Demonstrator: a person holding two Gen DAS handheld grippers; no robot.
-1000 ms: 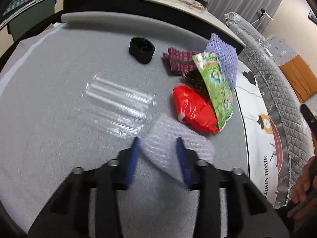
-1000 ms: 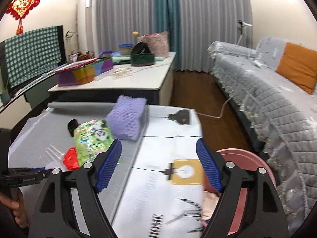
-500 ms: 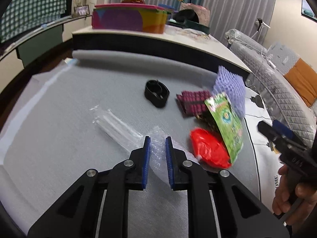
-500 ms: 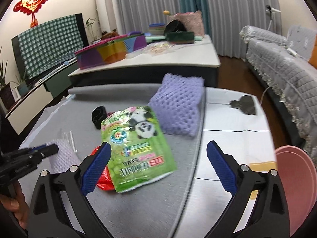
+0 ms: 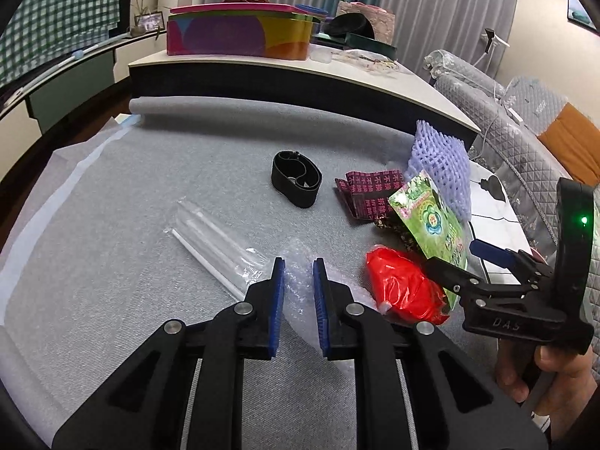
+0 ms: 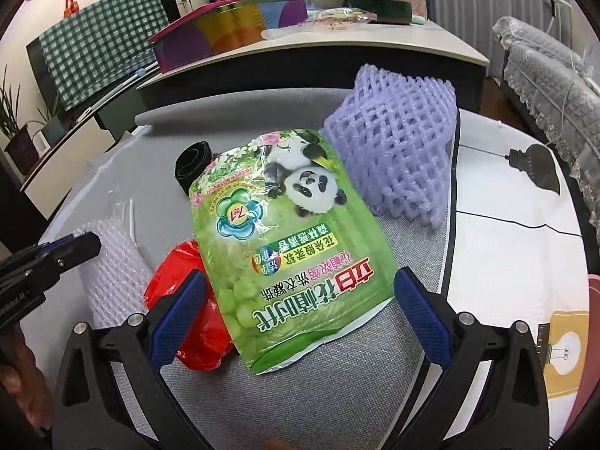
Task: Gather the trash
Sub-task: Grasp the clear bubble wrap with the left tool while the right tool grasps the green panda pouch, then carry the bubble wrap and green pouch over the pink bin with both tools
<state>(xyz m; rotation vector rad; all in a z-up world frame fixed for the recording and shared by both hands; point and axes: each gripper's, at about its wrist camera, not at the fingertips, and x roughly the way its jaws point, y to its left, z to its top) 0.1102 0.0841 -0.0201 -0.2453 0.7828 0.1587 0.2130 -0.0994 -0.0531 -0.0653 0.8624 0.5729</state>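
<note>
Seven trash pieces on one grey mat: bubble wrap, clear sleeve, red bag, green pouch, purple net, dark wrapper, black band.

Left gripper, closed further than a second ago, pinches the bubble wrap; right gripper, whose jaws have just been opening, has come down to straddle the green pouch, pads not touching.

A crumpled sheet of bubble wrap is pinched at its edge. Beside it a red plastic bag is partly covered by a green panda-printed pouch, against which purple foam netting is propped upright.
</note>
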